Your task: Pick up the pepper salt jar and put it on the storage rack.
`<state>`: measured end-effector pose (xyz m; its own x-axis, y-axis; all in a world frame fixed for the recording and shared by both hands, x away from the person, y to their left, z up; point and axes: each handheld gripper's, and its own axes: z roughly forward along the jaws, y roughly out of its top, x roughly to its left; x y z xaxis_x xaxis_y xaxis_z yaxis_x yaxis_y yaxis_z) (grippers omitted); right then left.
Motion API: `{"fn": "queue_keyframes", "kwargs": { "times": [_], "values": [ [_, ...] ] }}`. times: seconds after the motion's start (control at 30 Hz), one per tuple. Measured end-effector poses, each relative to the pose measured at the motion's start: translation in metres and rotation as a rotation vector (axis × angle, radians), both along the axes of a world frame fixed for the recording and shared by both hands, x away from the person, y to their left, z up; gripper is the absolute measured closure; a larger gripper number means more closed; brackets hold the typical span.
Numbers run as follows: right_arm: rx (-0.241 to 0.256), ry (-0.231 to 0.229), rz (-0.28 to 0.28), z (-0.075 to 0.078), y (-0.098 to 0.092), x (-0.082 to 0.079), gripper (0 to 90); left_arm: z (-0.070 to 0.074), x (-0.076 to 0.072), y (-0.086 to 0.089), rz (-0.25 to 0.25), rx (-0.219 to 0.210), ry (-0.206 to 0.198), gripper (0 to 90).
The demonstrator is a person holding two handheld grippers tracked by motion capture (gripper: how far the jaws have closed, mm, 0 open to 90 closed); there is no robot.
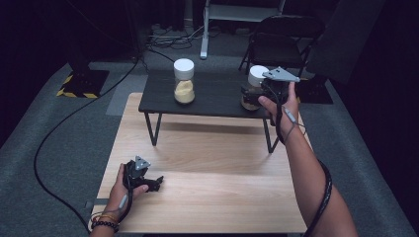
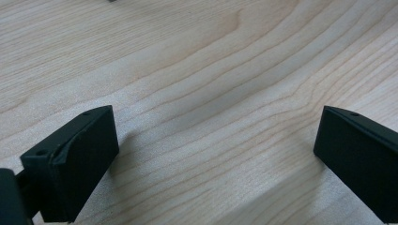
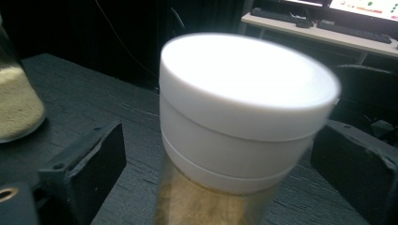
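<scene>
Two clear jars with white lids stand on a low black shelf (image 1: pixel 217 96) at the back of the wooden table (image 1: pixel 207 163). The left jar (image 1: pixel 184 81) holds yellow grain and also appears at the edge of the right gripper view, jar (image 3: pixel 16 103). The right jar (image 1: pixel 256 75) holds brownish grain. My right gripper (image 1: pixel 250 96) is open around it. In the right gripper view that jar (image 3: pixel 244 98) stands between the spread jaws with a gap on each side, right gripper (image 3: pixel 218 159). My left gripper (image 1: pixel 157 183) rests open on the wood at front left, nothing between its fingers, left gripper (image 2: pixel 216 150).
The black shelf stands on thin metal legs above the table's far half. A black folding chair (image 1: pixel 284 42) and cables on the grey floor lie behind the table. A desk with monitors (image 3: pixel 356 9) is far off in the right gripper view.
</scene>
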<state>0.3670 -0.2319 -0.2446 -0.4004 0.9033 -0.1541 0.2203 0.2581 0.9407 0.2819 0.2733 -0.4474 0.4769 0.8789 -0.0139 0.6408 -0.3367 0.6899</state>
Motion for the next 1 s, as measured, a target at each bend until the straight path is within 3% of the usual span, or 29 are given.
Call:
{"fn": "queue_keyframes", "kwargs": {
  "times": [0.2,0.43,0.7,0.83,1.0],
  "values": [
    [-0.018,-0.023,0.007,0.001,-0.006,-0.010,3.5,0.000,0.000,0.000,-0.002,-0.001,-0.001,0.4],
    [-0.038,-0.068,0.012,-0.009,-0.011,-0.022,3.5,0.000,0.000,0.000,-0.003,-0.001,-0.001,0.4],
    [-0.076,-0.132,0.028,-0.025,-0.017,-0.037,3.5,0.000,0.000,0.000,-0.003,-0.001,-0.001,0.4],
    [-0.083,-0.196,0.051,-0.039,-0.022,-0.047,3.4,0.000,0.000,0.000,-0.003,-0.001,-0.001,0.4],
    [-0.102,-0.222,0.059,-0.053,-0.026,-0.060,3.2,0.000,0.000,0.000,-0.003,-0.001,-0.001,0.4]
  ]
}}
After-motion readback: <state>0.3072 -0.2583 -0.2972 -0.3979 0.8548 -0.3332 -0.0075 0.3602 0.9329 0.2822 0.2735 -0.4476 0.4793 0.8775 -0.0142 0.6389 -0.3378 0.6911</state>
